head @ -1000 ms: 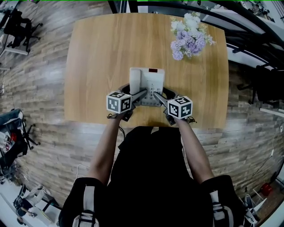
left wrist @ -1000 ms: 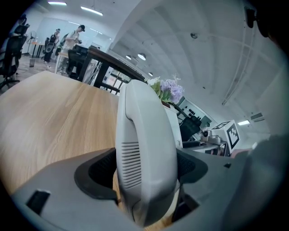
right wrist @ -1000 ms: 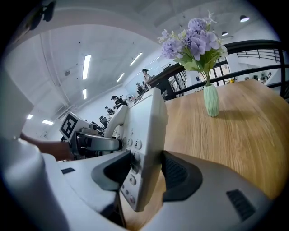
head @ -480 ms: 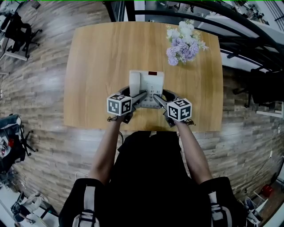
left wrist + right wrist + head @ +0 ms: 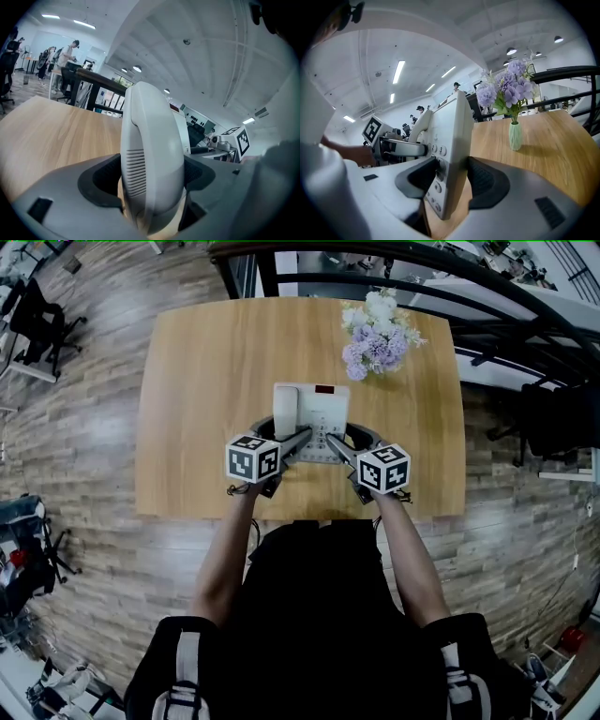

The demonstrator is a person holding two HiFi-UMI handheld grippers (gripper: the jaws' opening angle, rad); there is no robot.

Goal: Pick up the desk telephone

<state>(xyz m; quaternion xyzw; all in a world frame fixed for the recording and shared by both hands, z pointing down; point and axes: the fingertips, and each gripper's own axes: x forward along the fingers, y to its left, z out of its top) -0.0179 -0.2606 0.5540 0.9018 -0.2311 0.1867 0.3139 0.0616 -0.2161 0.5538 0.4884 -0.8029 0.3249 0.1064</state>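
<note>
A white desk telephone [image 5: 313, 416] sits near the front of the wooden table [image 5: 206, 381]. Its handset [image 5: 286, 411] lies along its left side, and its keypad and a small dark display face up. My left gripper [image 5: 296, 441] comes in from the lower left. In the left gripper view it [image 5: 152, 180] is shut on the handset [image 5: 150, 159], both dark pads pressing its sides. From the lower right, my right gripper [image 5: 332, 442] is shut on the telephone's right edge [image 5: 454, 140], with the keypad against one pad. Whether the telephone is clear of the table I cannot tell.
A small pale vase of purple and white flowers [image 5: 377, 334] stands at the table's back right, also seen in the right gripper view [image 5: 513, 108]. Black office chairs [image 5: 37, 296] stand on the wood floor to the left. A black railing [image 5: 525, 324] runs behind the table.
The head view has shifted, so the table and flowers sit a little further left and lower. Both grippers stay closed on the telephone in about the same place.
</note>
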